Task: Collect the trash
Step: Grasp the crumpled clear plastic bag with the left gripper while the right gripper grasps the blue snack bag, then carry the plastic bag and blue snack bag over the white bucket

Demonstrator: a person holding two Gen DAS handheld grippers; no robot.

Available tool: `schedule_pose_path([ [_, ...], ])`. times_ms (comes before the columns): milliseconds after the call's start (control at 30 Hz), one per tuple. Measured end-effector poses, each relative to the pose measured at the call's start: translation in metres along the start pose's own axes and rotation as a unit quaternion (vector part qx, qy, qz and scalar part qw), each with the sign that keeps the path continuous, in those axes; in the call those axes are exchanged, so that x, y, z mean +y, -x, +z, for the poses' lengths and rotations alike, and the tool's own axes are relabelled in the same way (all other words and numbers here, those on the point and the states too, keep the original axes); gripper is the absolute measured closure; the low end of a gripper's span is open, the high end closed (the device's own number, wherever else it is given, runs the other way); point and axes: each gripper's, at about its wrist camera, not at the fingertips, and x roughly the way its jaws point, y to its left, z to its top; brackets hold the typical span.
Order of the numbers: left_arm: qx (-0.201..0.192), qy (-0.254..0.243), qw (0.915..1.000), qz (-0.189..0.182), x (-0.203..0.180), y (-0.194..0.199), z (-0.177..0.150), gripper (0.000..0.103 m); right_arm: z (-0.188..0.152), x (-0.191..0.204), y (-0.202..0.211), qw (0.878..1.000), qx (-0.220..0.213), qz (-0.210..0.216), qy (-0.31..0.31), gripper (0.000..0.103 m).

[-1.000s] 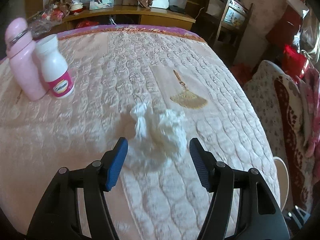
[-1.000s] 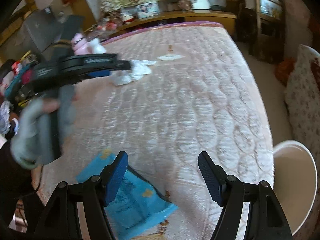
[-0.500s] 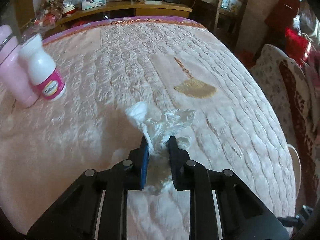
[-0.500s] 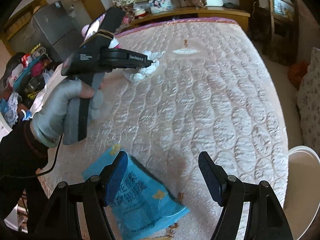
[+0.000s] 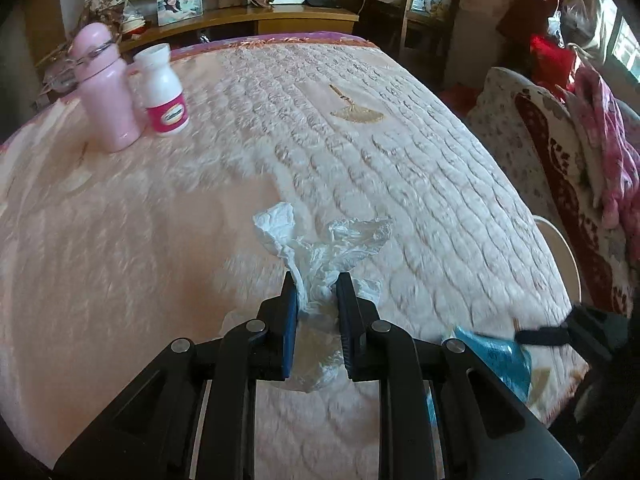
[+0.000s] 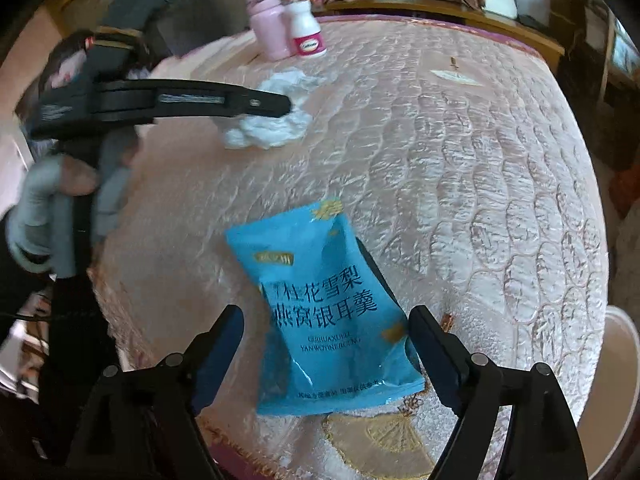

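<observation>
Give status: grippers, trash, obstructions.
Left gripper shut on crumpled tissue. Right gripper open, jaws just widening, straddling blue snack packet, not gripped. Nothing blocking; two bottles stand clear.

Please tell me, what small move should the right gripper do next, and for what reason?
Probably close the right gripper on the flat blue plastic snack packet. Its jaws have just been opening and stand wide with the packet lying between them on the pink quilted bedspread, not yet pinched. The left gripper already holds the crumpled white tissue.
</observation>
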Motion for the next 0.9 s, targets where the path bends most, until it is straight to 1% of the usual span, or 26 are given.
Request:
schedule_pose_path([
  [67,-0.002,0.003,1.0000,-0.002,-0.001,0.007,-0.007,0.087,-0.003,0.007,-0.008,0.999,0.005,-0.029,0.013,0.021],
  [100,-0.003,0.003,1.0000,-0.003,-0.001,0.010,-0.010,0.087,-0.006,0.010,-0.013,0.999,0.008,-0.050,0.017,0.025],
  [133,-0.005,0.002,1.0000,-0.003,-0.003,0.013,-0.012,0.087,-0.008,0.011,-0.015,0.998,0.008,-0.067,0.016,0.031],
  [167,-0.008,0.002,1.0000,-0.004,-0.005,0.016,-0.015,0.087,-0.009,0.012,-0.013,0.997,-0.002,-0.071,0.013,0.040],
  [233,-0.011,0.000,0.9999,-0.008,-0.010,0.021,-0.020,0.087,-0.011,0.009,-0.007,0.998,-0.014,-0.065,-0.010,0.043],
  [367,-0.011,-0.007,0.9998,-0.018,-0.024,0.024,-0.025,0.087,-0.010,-0.007,0.010,0.995,-0.043,-0.065,-0.066,0.043],
  [500,-0.017,-0.014,0.9993,-0.031,-0.043,0.026,-0.026,0.087,-0.013,-0.017,0.027,0.990,-0.061,-0.078,-0.097,0.043],
  [767,-0.023,-0.040,0.9979,-0.046,-0.085,0.026,-0.019,0.087,-0.012,-0.041,0.055,0.981,-0.084,-0.112,-0.134,0.043],
  [900,-0.022,-0.052,0.9968,-0.057,-0.106,0.023,-0.015,0.087,-0.024,-0.056,0.076,0.976,-0.090,-0.127,-0.149,0.043],
])
